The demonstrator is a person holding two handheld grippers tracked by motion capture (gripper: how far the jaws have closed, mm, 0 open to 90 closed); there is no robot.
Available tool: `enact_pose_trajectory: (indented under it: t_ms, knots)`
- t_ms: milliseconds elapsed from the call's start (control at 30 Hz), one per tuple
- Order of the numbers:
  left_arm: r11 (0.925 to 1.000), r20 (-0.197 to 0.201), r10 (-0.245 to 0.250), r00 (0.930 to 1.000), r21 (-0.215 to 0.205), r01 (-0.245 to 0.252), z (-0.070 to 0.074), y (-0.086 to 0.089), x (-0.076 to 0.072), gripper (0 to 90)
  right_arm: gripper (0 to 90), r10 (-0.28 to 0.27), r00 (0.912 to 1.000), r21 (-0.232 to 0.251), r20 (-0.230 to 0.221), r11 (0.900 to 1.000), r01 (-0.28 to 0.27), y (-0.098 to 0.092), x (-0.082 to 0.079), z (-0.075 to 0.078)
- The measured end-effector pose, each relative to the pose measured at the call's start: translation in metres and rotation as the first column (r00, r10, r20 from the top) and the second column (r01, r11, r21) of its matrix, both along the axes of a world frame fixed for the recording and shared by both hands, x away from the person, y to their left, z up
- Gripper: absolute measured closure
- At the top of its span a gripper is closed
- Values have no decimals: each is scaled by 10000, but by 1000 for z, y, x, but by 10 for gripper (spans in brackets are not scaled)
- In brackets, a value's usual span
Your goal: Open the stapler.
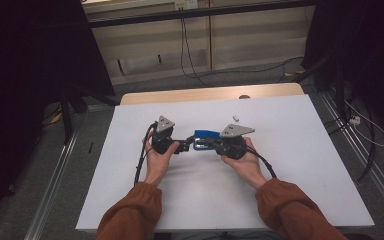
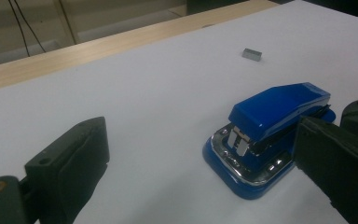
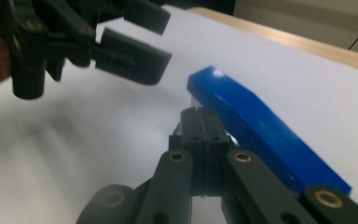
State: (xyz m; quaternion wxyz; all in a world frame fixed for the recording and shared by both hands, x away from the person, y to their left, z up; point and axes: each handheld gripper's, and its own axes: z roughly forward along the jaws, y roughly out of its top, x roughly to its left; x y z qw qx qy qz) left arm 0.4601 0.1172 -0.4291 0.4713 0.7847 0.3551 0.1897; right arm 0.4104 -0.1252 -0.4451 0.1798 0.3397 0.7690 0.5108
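Note:
A blue stapler (image 1: 206, 135) lies on the white table (image 1: 280, 190), between my two grippers. In the left gripper view the stapler (image 2: 270, 126) shows its metal front and rests just ahead of the right-hand jaw. My left gripper (image 1: 185, 146) (image 2: 200, 140) is open, its jaws wide apart with bare table between them. My right gripper (image 1: 202, 143) (image 3: 200, 114) is shut, its jaws pressed together with nothing between them, close alongside the stapler (image 3: 261, 130). The open left gripper (image 3: 161, 39) faces it from farther off.
A small grey block of staples (image 1: 235, 118) (image 2: 252, 54) lies on the table behind the stapler. A wooden strip (image 1: 210, 94) runs along the table's far edge. Cables and dark stands line the floor on both sides.

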Motion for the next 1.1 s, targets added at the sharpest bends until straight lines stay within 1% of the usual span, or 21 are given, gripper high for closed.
enact_pose_trajectory:
  t_ms: [33,133,167,200,233,267,300,333,367,467,500,533,633,667,700,733,767,867,933,967,1100]
  knots:
    - [9999,46,83,10000,-108,-83,1,1,0,44,900,5,9999,-44,-142,10000,-6,2,1,-2]
    - [9994,136,138,9998,-304,-134,4,6,0,44,900,-31,9998,-106,-200,9999,29,4,4,-3]
    - [9997,108,176,9998,-167,-174,3,8,1,44,900,-61,9998,-169,-183,9998,58,5,6,-3]
    - [9997,108,176,9998,-167,-174,3,8,1,44,900,-53,9998,-175,-184,9998,50,5,8,-3]
    - [9997,-52,242,9997,-70,-242,1,7,2,52,900,-71,9998,-228,-163,9997,67,6,9,-2]
    - [9997,-52,242,9997,-70,-242,1,7,2,91,900,-71,9998,-228,-163,9997,67,6,9,-2]
    - [9997,-143,235,9996,-68,-236,1,7,1,91,900,-65,9998,-246,-176,9997,60,7,10,-2]
    - [9998,-162,209,9997,-12,-209,1,8,1,158,900,-54,9998,-276,-175,9996,49,8,11,-2]
    - [9999,-219,76,9997,-77,-78,2,9,1,233,900,-21,9999,-369,-166,9993,15,10,12,-1]
    - [9999,-171,-96,9998,-51,95,2,9,0,385,900,15,9998,-441,-185,9990,-23,12,14,-2]
    - [9999,-176,-116,9998,17,117,2,8,0,427,900,62,9997,-569,-234,9984,-75,15,15,-4]
    - [9997,-205,-225,9995,126,228,2,8,0,427,900,62,9997,-569,-234,9984,-75,15,15,-4]
    - [9982,-303,-466,9985,368,478,-2,5,0,584,900,97,9995,-701,-315,9975,-119,19,17,-5]
    - [9978,-276,-444,9986,480,457,-4,2,1,675,900,151,9993,-840,-338,9963,-179,21,18,-7]
    - [9978,-276,-444,9986,480,457,-4,2,1,728,900,151,9993,-840,-338,9963,-179,21,18,-7]
    - [9975,-256,-524,9983,462,535,-5,1,2,728,900,165,9993,-892,-332,9958,-194,22,19,-8]
    - [9974,-213,-564,9982,432,573,-5,0,2,816,900,210,9989,-1066,-428,9940,-255,24,21,-9]
    - [9974,-248,-563,9981,446,574,-5,-1,2,898,900,239,9984,-1068,-517,9938,-294,25,24,-9]
    - [9972,-255,-567,9981,475,579,-6,-1,2,900,900,265,9978,-1105,-613,9933,-332,27,26,-11]
    - [9964,-356,-672,9971,495,689,-7,-2,3,900,900,276,9973,-1185,-687,9923,-356,29,26,-13]
    - [9943,-477,-850,9952,612,878,-11,-8,4,900,900,187,9972,-1317,-721,9909,-281,30,27,-15]
